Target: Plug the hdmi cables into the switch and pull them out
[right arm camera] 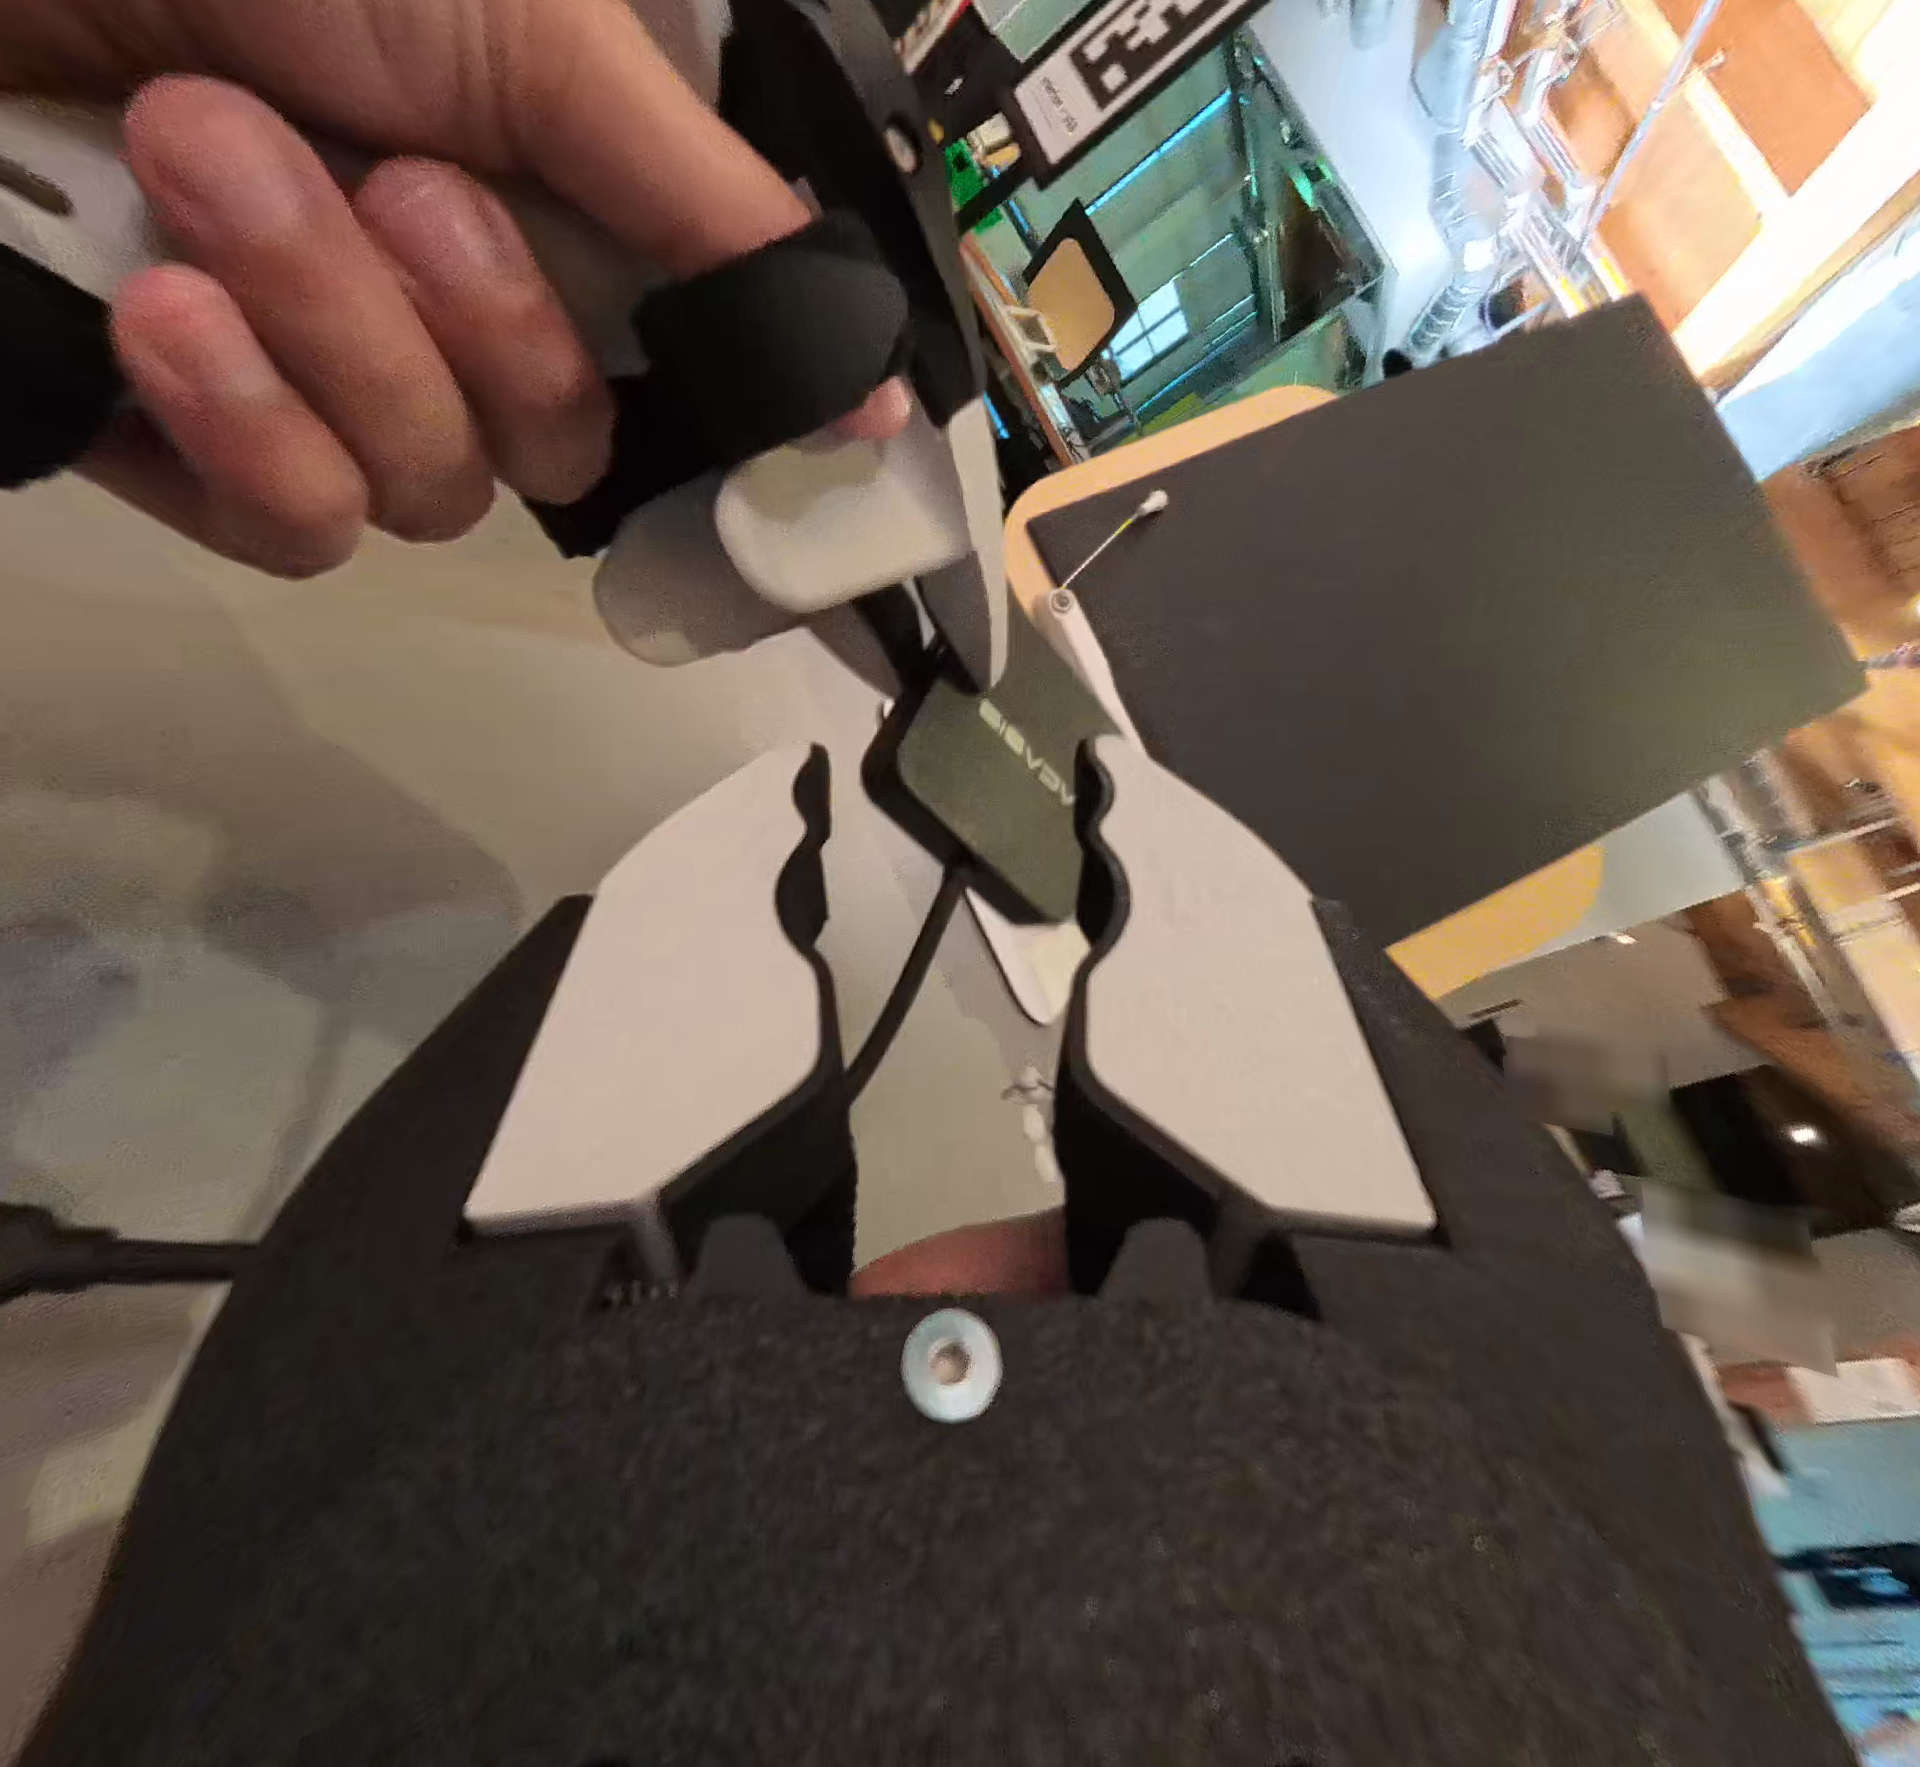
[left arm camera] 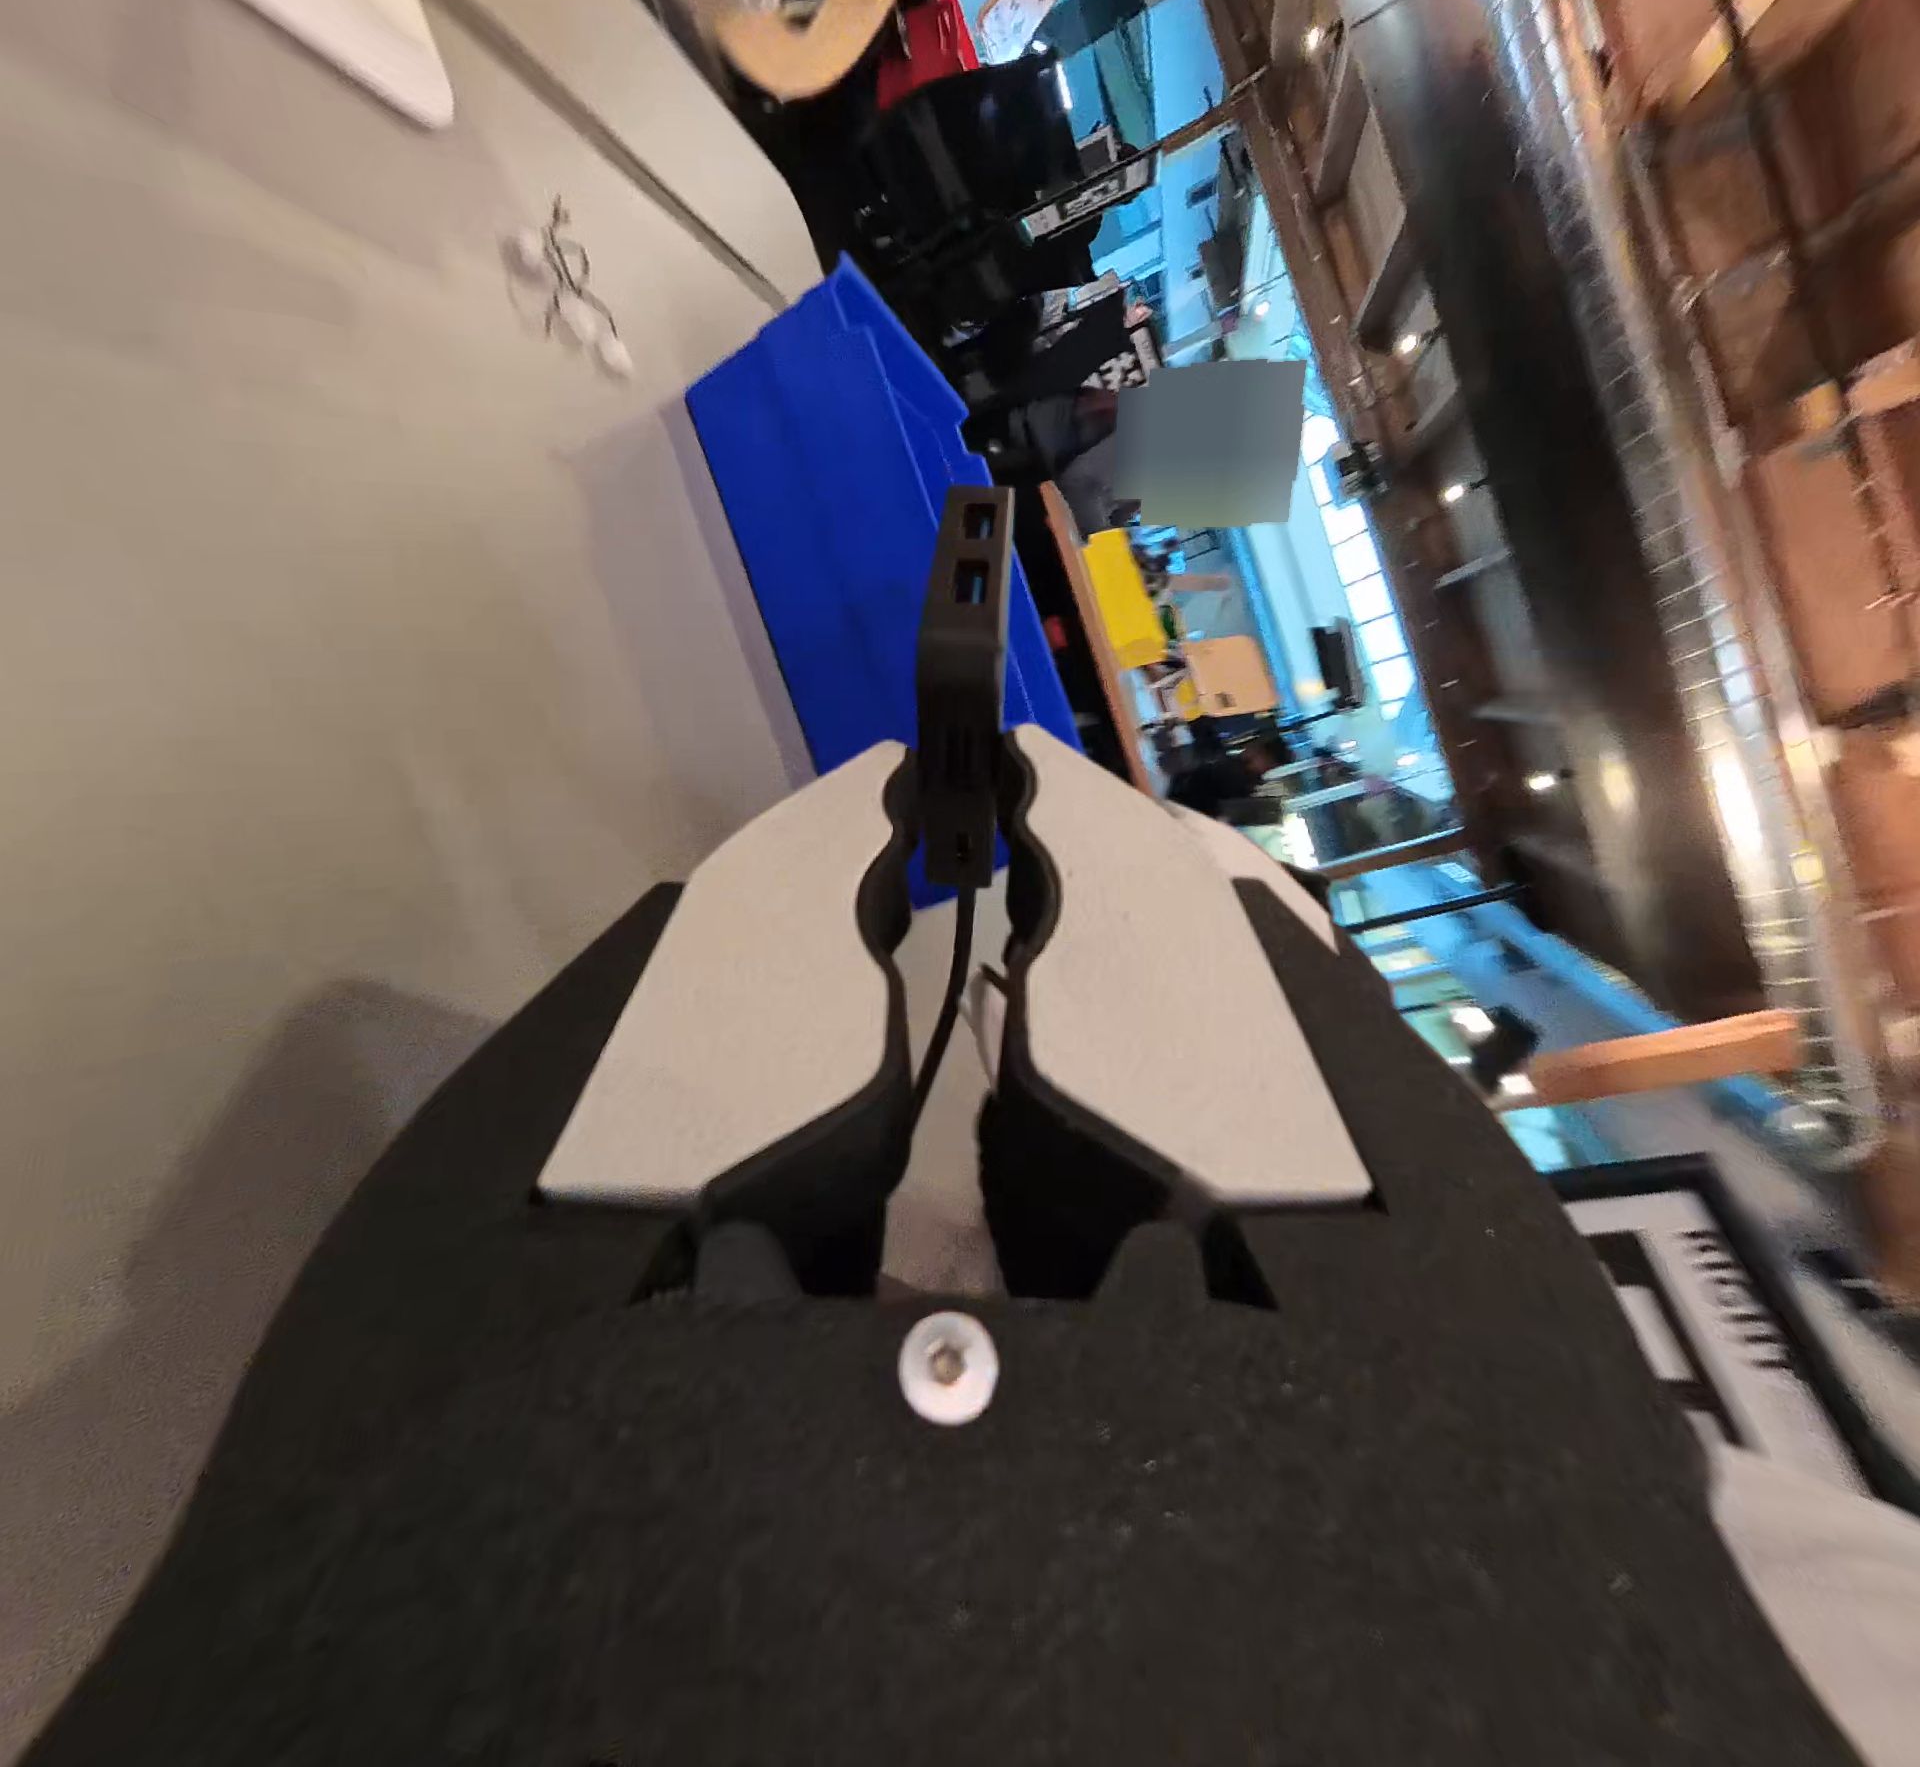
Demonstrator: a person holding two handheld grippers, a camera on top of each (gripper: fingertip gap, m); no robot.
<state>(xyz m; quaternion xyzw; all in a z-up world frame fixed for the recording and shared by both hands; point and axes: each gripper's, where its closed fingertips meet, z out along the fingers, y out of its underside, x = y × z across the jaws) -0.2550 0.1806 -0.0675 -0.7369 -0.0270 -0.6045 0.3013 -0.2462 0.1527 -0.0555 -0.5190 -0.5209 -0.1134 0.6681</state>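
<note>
Left wrist view | left gripper (left arm camera: 961,782) clenched on small black plastic switch (left arm camera: 964,668), lifted off grey table (left arm camera: 260,574) | right gripper (right arm camera: 956,782) spread, straddling switch | risk: thin tip hold, switch may twist

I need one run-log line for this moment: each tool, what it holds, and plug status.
left tool: shut on switch | right tool: open, switch between fingers, held by the other tool | no HDMI plug visible | blue bin behind
</note>
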